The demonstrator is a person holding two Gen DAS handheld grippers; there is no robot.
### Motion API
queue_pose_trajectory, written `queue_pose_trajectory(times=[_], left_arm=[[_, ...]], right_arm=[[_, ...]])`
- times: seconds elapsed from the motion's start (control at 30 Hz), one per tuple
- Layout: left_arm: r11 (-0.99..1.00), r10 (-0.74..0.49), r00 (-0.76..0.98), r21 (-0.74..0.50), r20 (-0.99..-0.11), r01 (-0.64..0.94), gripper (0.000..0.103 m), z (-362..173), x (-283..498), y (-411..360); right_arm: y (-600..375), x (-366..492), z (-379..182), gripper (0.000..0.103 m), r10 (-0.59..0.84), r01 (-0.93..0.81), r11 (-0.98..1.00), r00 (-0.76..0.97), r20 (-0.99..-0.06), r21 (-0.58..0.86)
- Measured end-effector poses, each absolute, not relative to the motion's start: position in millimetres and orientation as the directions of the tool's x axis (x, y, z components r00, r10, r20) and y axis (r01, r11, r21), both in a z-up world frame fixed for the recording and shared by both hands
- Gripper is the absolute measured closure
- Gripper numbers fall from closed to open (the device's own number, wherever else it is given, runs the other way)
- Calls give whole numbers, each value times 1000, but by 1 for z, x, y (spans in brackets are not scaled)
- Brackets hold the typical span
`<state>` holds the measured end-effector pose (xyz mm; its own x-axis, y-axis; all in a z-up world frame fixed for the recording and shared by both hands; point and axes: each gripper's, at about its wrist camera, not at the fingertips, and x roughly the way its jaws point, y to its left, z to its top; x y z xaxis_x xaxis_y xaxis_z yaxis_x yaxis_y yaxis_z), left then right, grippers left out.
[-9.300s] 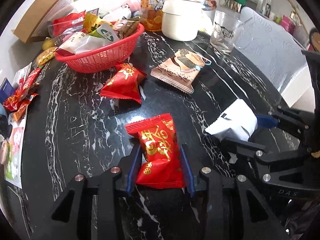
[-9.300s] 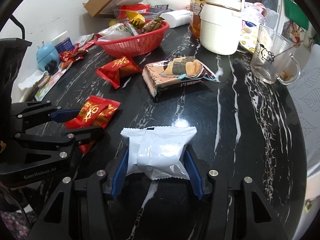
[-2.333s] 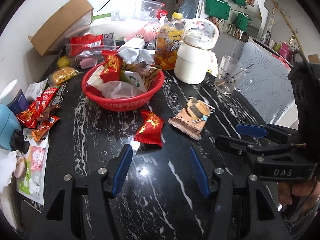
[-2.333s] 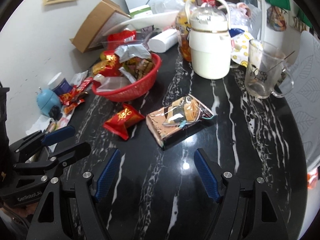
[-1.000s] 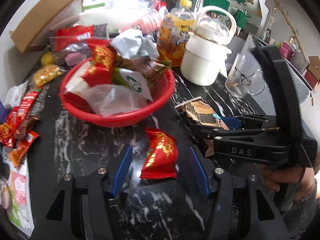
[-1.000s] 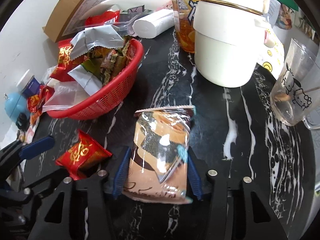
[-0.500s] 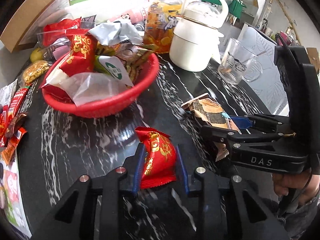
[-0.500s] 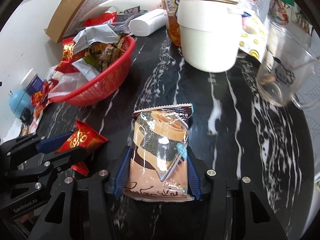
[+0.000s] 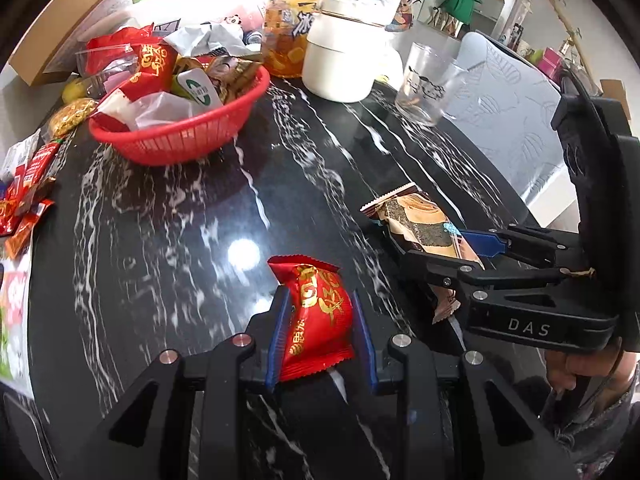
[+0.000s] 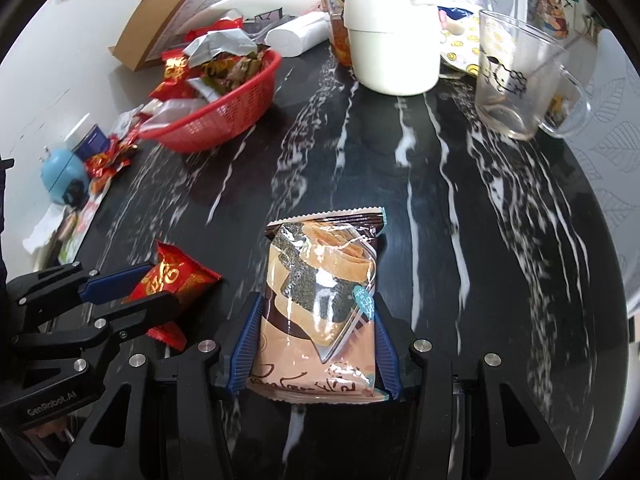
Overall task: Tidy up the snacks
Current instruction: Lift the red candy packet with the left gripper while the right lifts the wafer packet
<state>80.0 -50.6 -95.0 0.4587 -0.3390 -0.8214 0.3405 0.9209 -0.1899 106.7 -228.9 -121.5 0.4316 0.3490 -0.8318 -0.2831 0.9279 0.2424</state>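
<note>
Both tools now clenched on snacks, ready to carry to the basket

A second ago the left tool [image 9: 320,336] stood spread around the red packet [image 9: 316,316]; now its blue pads pinch it at the near middle of the dark marbled surface [image 9: 168,248]. The right tool [image 10: 314,350] grips the brown seaweed-roll packet [image 10: 320,312] just to the right, which looks raised compared with a moment before. The red basket [image 9: 180,136], already heaped, sits far left. These appear to be the last loose snacks in the middle, so the carry to the basket likely comes next.
</note>
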Motion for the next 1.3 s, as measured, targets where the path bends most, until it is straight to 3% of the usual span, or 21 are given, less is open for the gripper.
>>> queue_pose_trajectory(times=[0.33, 0.53, 0.83, 0.9, 1.3], left_arm=[[925, -311, 458, -156, -833, 346, 73, -95, 63, -55], [938, -285, 443, -153, -850, 310, 64, -107, 67, -56], [943, -282, 468, -153, -837, 295, 66, -107, 60, -54], [945, -280, 469, -153, -838, 289, 67, -107, 60, -54], [943, -299, 467, -183, -832, 277, 68, -102, 54, -49]], right_arm=[[-230, 75, -121, 52, 360, -301, 921, 420, -833, 247], [-232, 68, -121, 50, 342, -290, 929, 435, -833, 230], [-225, 63, -120, 44, 306, -298, 937, 454, -837, 181], [-222, 61, -121, 52, 280, -305, 941, 467, -839, 144], [-224, 56, -114, 53, 345, -327, 923, 460, -818, 205]])
